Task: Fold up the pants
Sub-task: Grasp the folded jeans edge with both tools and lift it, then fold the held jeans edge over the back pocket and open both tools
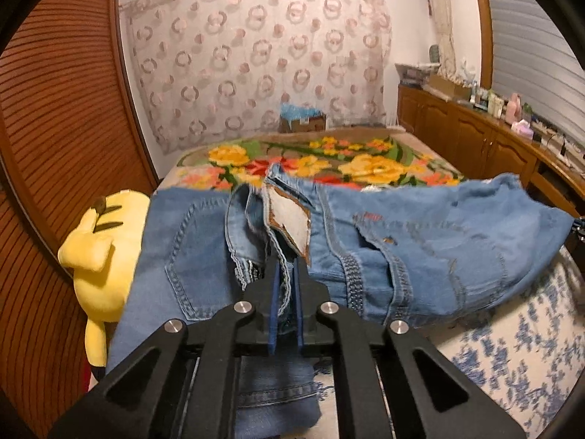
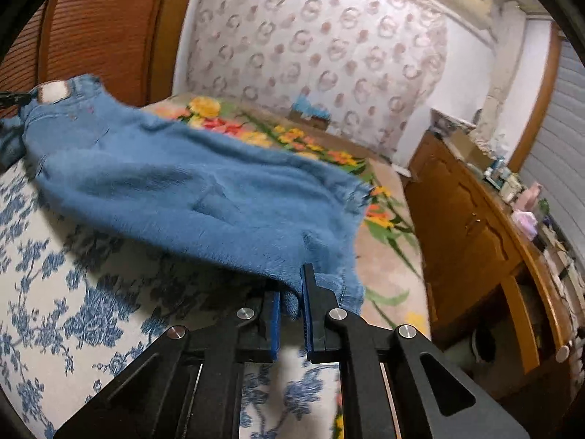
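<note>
A: Where are the light blue denim pants [image 1: 420,241]?

B: Spread across the bed, over a white bedspread with a blue flower print [image 1: 530,347], stretched between the 2 grippers and partly lifted off the cover. The waistband with its pale rectangular label patch [image 1: 290,219] sits at the left end.

A: And the left gripper [image 1: 286,278]?

B: Its black jaws with blue pads are closed on the bunched waistband fabric just below that patch. Denim hangs down under the fingers.

A: The right gripper [image 2: 290,294]?

B: Its jaws are clamped on a fold of denim at the frayed leg hem [image 2: 360,197]. From the right wrist view, the cloth runs away to the upper left, where the patch shows small at the far end.

A: What else is nearby?

B: A yellow plush toy [image 1: 98,252] lies just beside the pants at the left edge of the bed. Beyond them is a blanket with yellow and red flowers [image 1: 329,161], then a sheer curtain with ring patterns [image 1: 256,55]. A brown wooden cabinet [image 1: 475,139] crowded with small items runs along the right.
</note>
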### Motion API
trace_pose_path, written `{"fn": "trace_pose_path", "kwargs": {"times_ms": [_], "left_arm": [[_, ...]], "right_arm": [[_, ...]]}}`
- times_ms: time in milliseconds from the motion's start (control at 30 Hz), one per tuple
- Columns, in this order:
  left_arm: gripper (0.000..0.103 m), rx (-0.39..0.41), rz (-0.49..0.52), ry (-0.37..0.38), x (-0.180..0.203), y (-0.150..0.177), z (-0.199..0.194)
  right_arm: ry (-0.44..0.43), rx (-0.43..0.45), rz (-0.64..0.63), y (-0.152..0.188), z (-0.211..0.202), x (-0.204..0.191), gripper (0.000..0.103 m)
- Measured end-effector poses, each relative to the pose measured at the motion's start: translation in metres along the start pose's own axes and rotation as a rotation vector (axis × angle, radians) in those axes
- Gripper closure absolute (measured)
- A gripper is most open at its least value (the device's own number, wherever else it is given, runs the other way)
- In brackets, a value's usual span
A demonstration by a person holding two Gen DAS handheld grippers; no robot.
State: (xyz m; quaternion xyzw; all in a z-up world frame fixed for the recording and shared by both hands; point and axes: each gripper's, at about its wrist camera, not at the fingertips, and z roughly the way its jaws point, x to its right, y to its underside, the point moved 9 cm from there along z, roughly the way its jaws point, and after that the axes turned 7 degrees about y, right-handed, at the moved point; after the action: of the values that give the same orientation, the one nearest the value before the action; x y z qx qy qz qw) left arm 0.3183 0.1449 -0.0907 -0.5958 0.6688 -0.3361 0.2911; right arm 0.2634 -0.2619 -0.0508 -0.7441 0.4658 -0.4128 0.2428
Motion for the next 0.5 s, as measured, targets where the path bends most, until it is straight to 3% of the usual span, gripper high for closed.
{"fn": "trace_pose_path", "kwargs": {"times_ms": [167, 500], "left_arm": [[0.097, 0.029, 0.022, 0.004, 0.011, -0.008, -0.025], [0.097, 0.047, 0.011, 0.034, 0.026, 0.020, -0.077]], "right_arm": [[0.016, 0.024, 0.026, 0.006, -0.015, 0.000, 0.094], [0.046, 0.068, 0.046, 0.036, -0.069, -0.013, 0.094]]}}
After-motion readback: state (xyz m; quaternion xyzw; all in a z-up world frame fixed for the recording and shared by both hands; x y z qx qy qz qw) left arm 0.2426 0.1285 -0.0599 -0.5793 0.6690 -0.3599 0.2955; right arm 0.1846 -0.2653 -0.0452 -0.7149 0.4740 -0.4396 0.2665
